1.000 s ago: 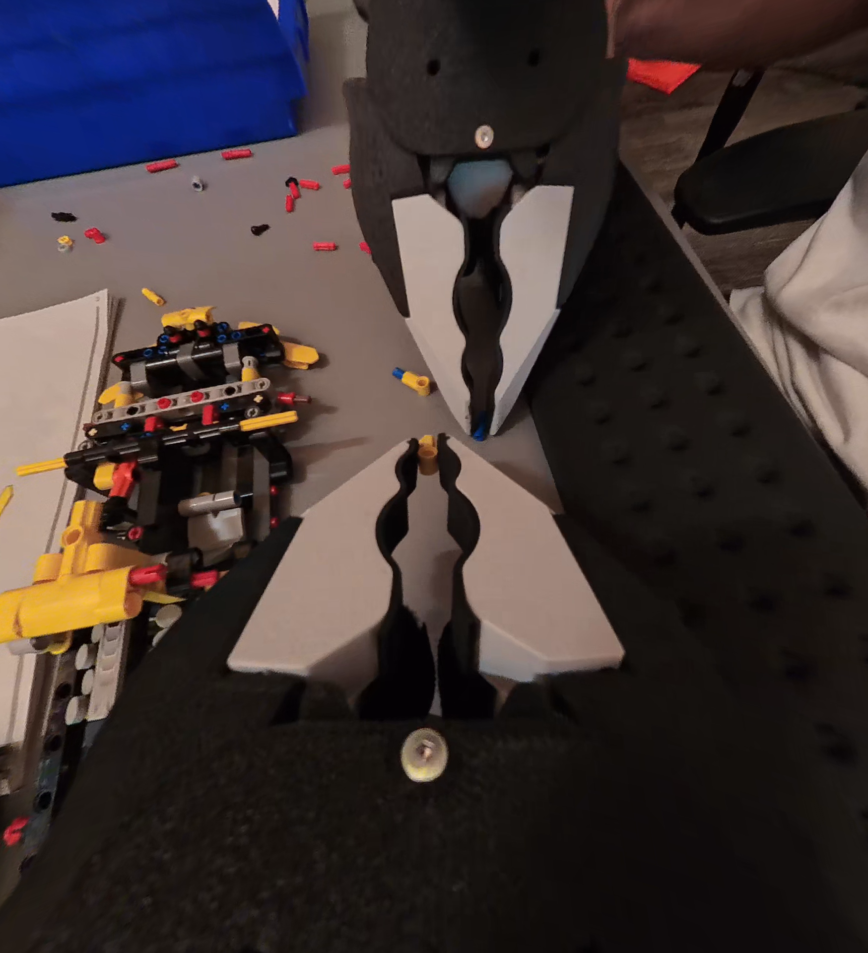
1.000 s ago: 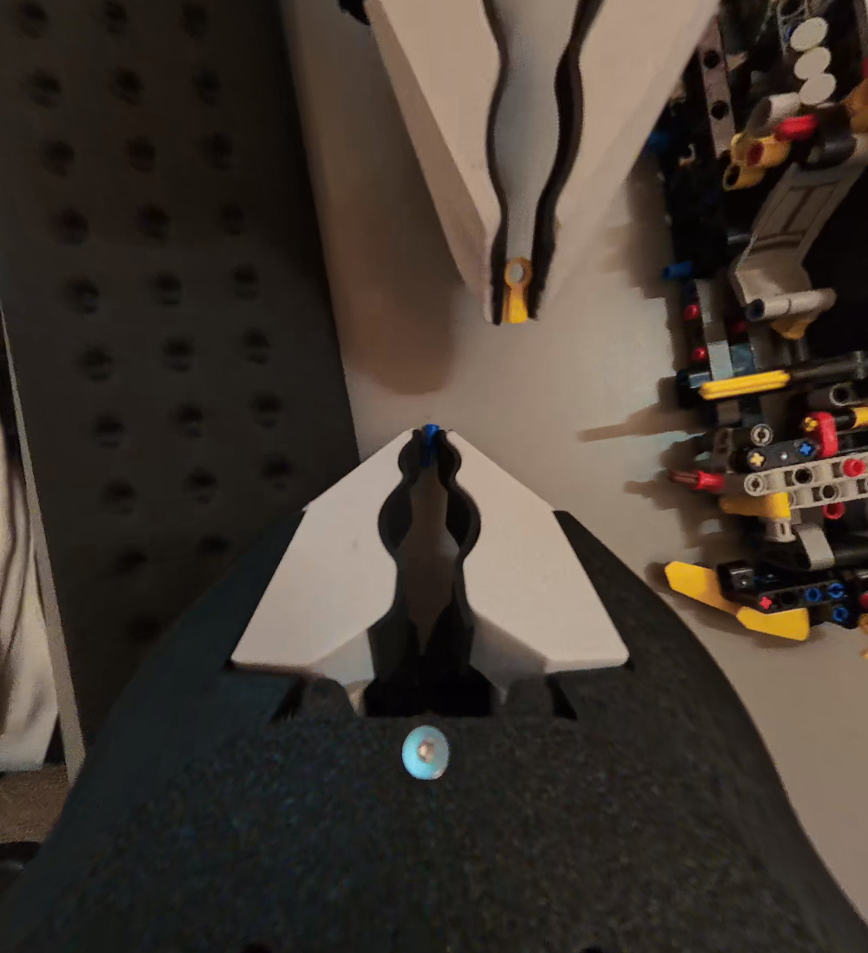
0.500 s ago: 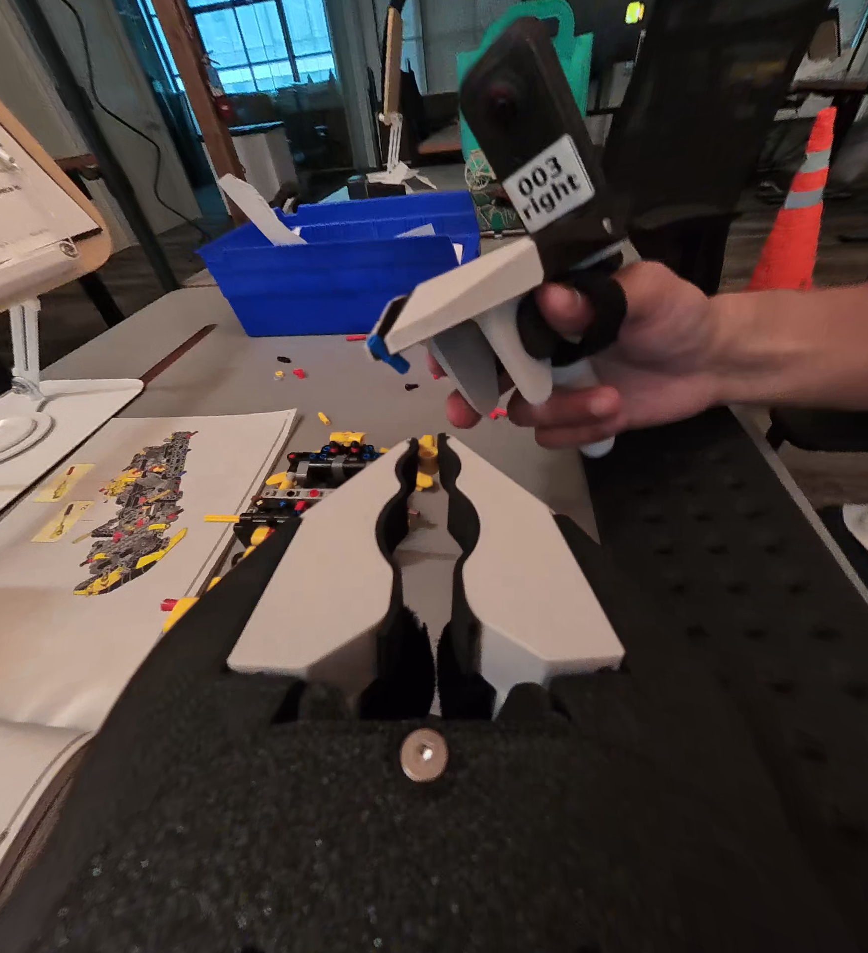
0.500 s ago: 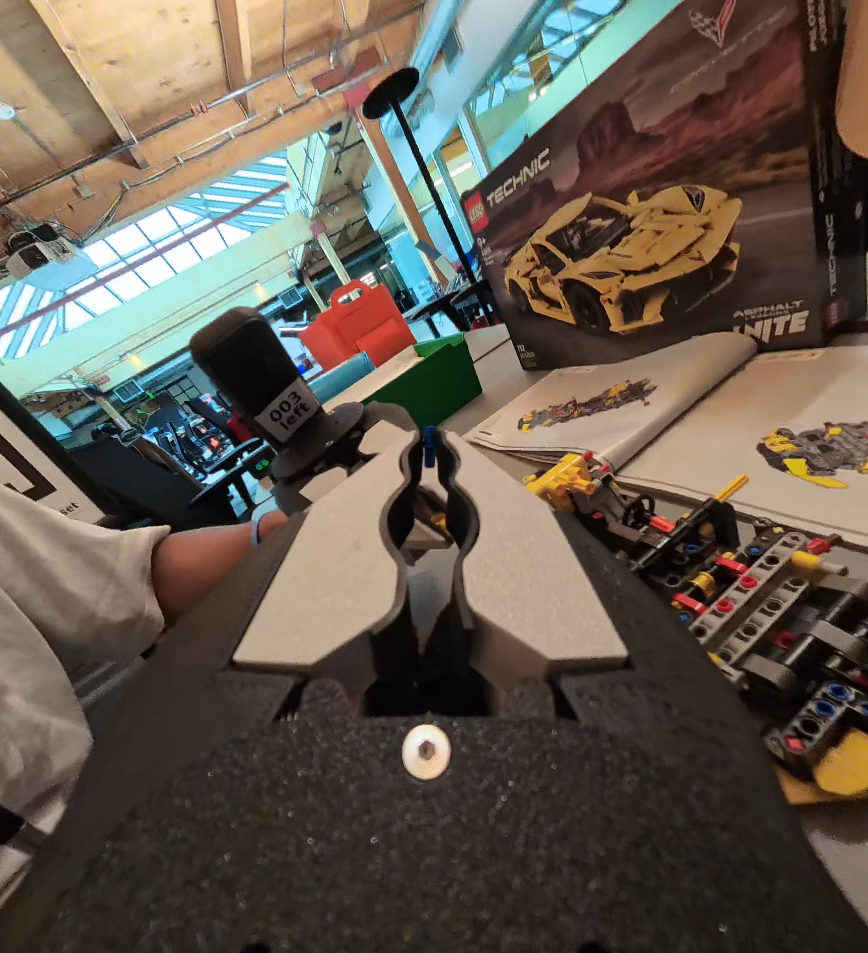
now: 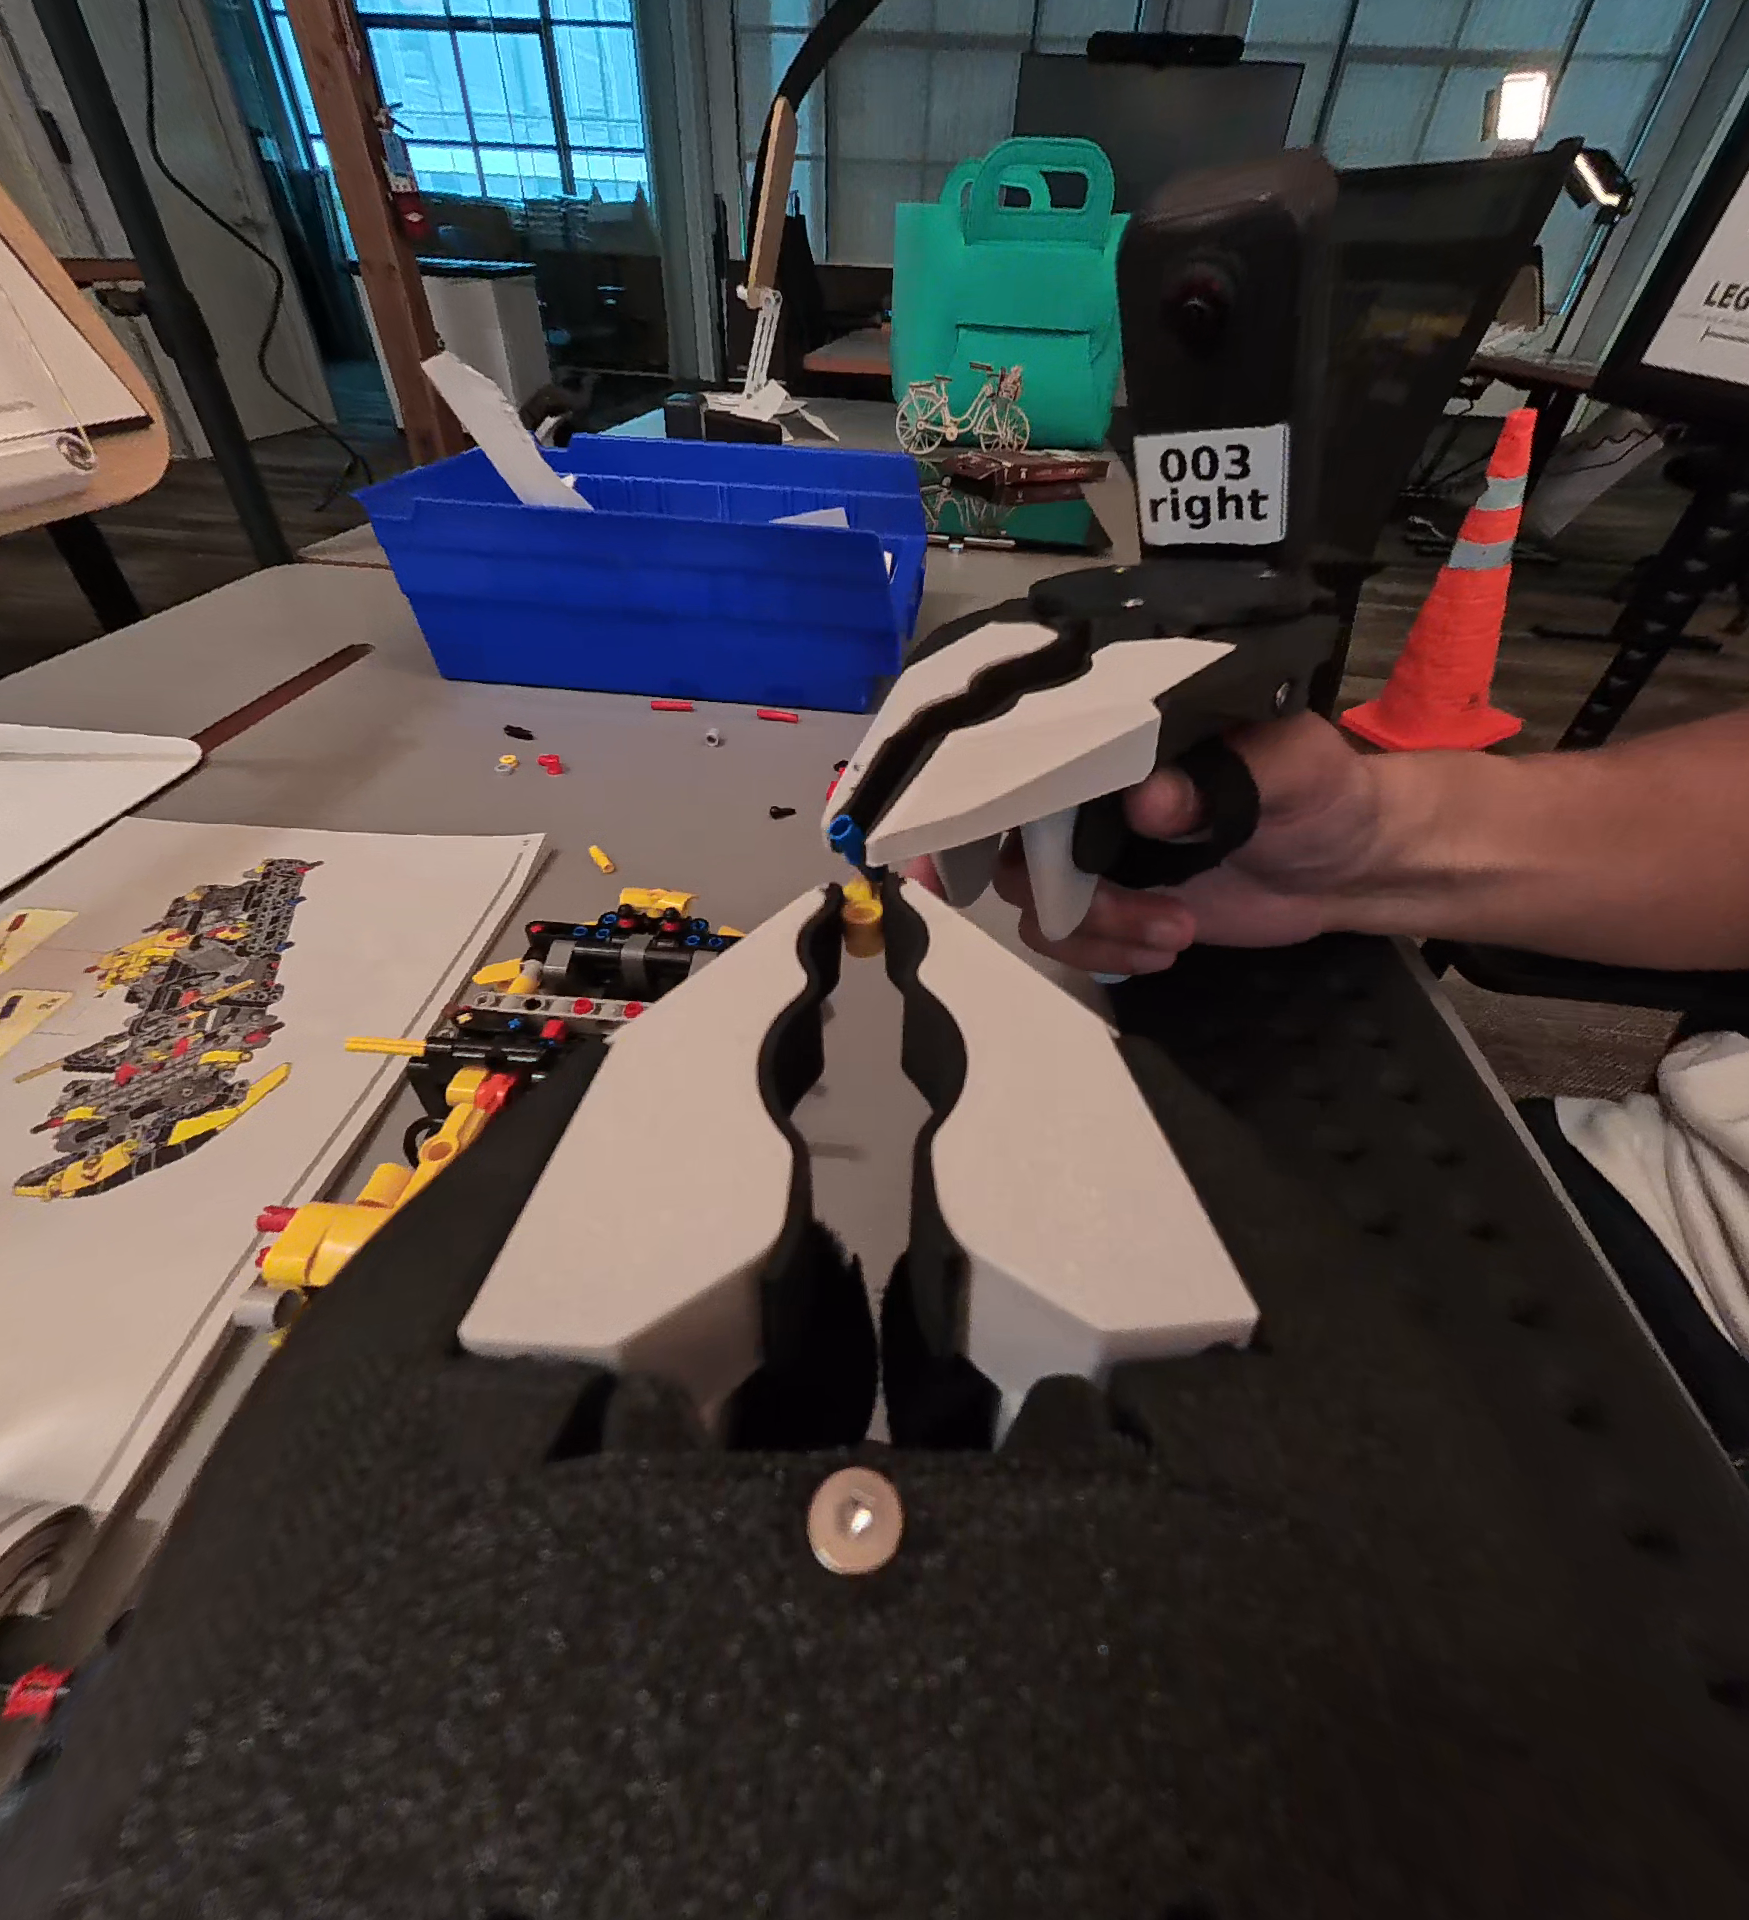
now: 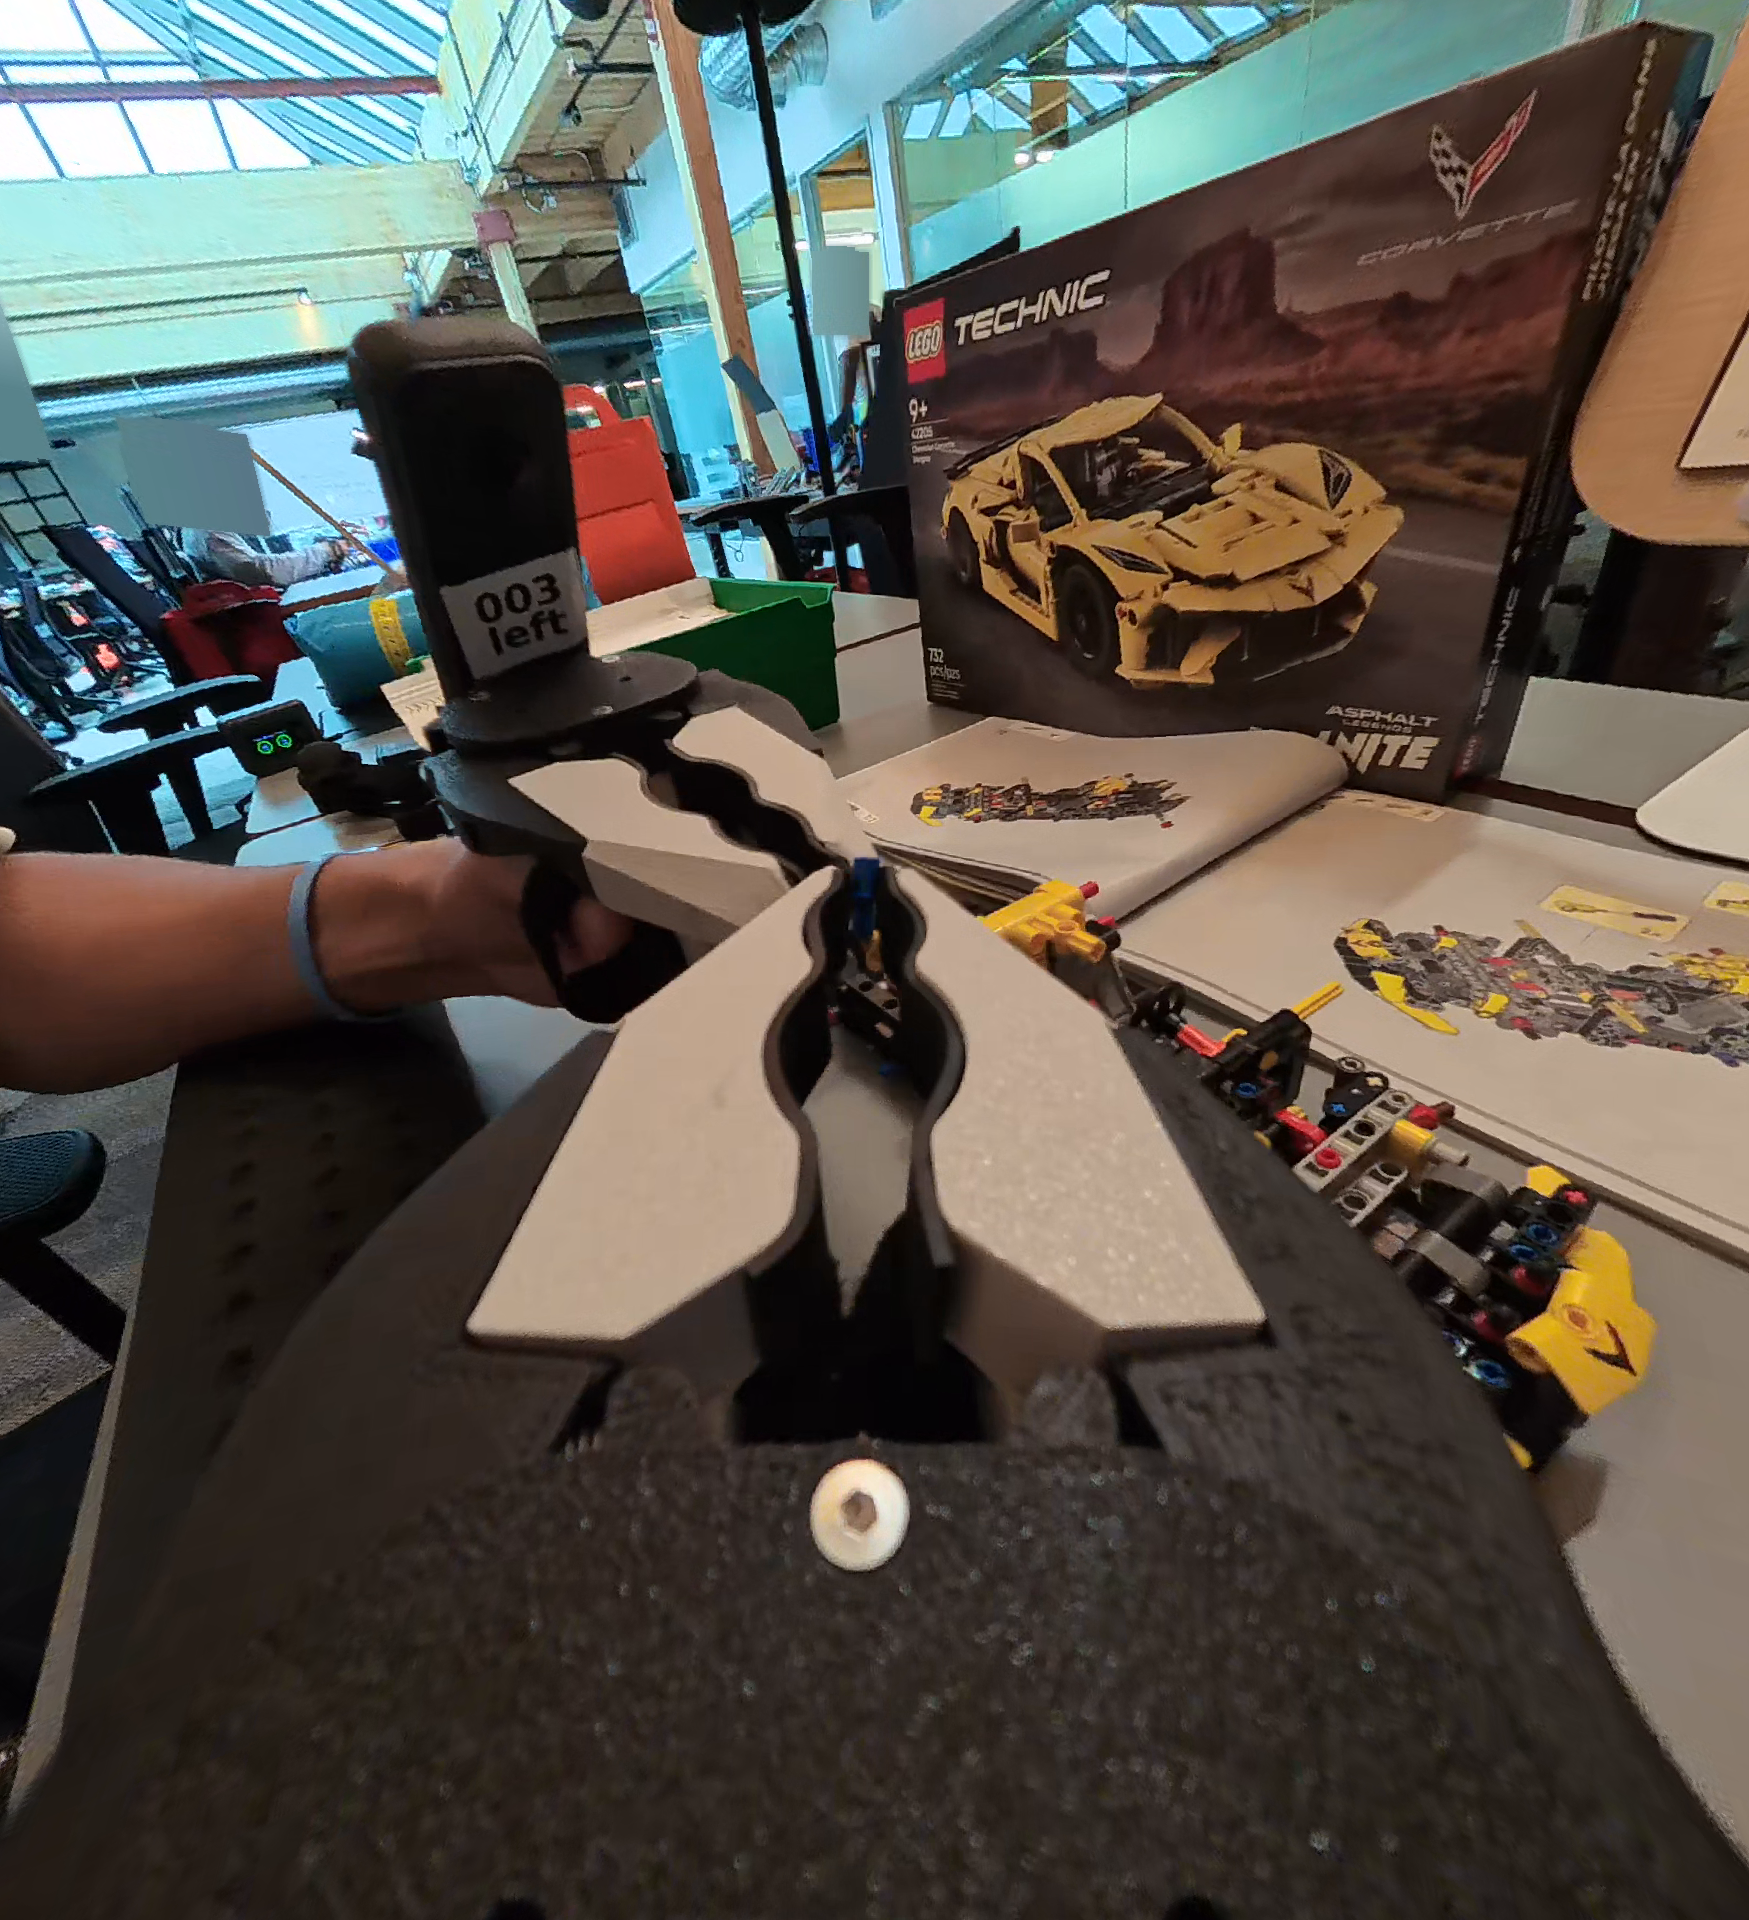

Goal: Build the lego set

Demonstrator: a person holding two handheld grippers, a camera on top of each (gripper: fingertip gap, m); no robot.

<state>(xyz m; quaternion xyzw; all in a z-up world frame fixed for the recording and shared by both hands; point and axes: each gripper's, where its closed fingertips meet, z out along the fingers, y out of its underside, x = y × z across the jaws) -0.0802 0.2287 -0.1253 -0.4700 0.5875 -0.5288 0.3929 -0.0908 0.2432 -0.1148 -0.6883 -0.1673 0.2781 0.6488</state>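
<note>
My left gripper (image 5: 862,906) is shut on a small yellow connector (image 5: 862,923), held above the table. My right gripper (image 6: 862,883) is shut on a small blue pin (image 6: 862,902). In the left wrist view the right gripper (image 5: 854,836) comes in from the right with the blue pin (image 5: 842,831) just above and touching or nearly touching the yellow connector. The partly built black, grey and yellow car chassis (image 5: 579,997) lies on the table to the left; it also shows in the right wrist view (image 6: 1389,1164). In the right wrist view the left gripper's tips are hidden behind my right fingers.
An open instruction booklet (image 5: 153,1039) lies left of the chassis. A blue bin (image 5: 662,582) stands at the back with loose small pieces (image 5: 641,748) before it. The set's box (image 6: 1265,436) stands behind the booklet. A black perforated mat (image 5: 1472,1247) covers the table's right side. The tips of both grippers are at nearly the same place.
Both grippers rose from pointing down at the table to level, still holding their pieces. The right gripper has come closer, bringing the blue pin down to the yellow connector.
</note>
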